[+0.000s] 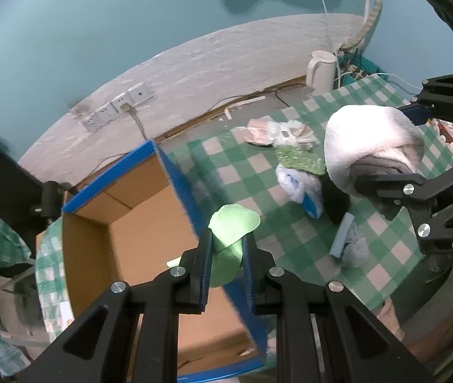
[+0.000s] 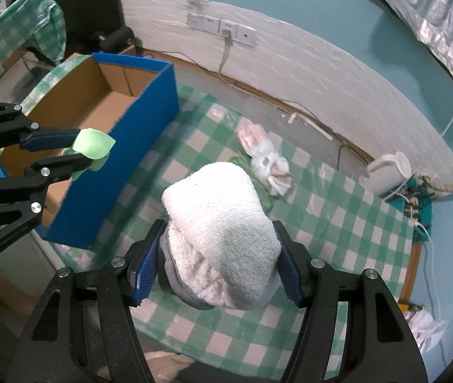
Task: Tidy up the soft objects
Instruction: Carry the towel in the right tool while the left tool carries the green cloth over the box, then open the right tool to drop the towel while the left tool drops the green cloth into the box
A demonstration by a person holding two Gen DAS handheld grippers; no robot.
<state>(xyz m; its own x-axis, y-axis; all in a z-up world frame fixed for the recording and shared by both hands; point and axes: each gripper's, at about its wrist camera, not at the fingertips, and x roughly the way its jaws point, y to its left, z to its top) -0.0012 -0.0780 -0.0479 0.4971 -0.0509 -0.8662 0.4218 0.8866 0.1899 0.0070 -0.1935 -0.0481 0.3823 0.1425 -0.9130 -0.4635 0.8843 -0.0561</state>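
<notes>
**A:** Looks like the carry step? Left gripper is pinched on a green cloth right above the box edge. Right gripper is clamped around a fat white towel over the table.

**B:** Yep, both loaded and lifted clear, both pointing steeply down. I'd guess the next move is getting each one over the box opening, then letting go. The towel's bulky, so it needs the middle, not the rim.
</notes>
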